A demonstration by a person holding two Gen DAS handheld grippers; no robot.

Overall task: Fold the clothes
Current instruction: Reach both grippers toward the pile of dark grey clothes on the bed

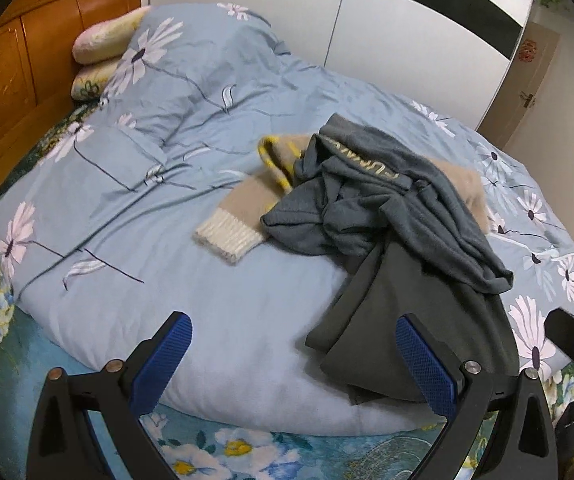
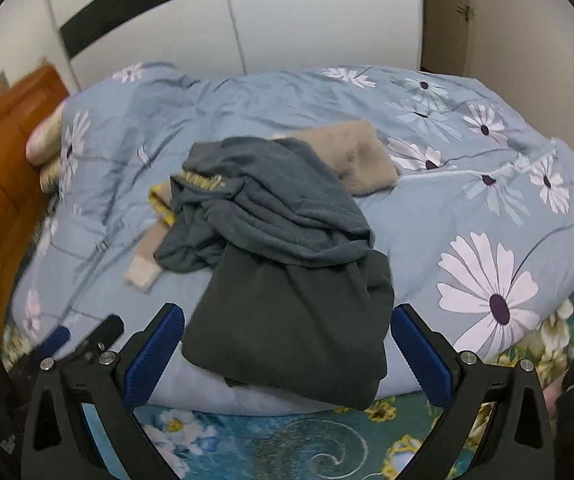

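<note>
Home bedroom: bed [image 1: 127, 208], pillows [image 1: 103, 40], wardrobe [image 1: 287, 12].

My left tongs [image 1: 293, 360] hang wide apart over bare blue duvet [image 1: 215, 312], and that stretch toward the headboard [image 1: 27, 60] lies free up to the knitted cuff [image 1: 227, 240]. On their right the dark grey garment [image 1: 407, 320] spills to the duvet's near edge, just beside the right pad. My right tongs [image 2: 287, 352] straddle that same garment [image 2: 295, 320], so nothing passes straight ahead there. Behind it the crumpled blue-grey top [image 2: 271, 204] heaps over the beige sweater [image 2: 351, 152]. The flowered duvet to the right of the pile is unobstructed.
</note>
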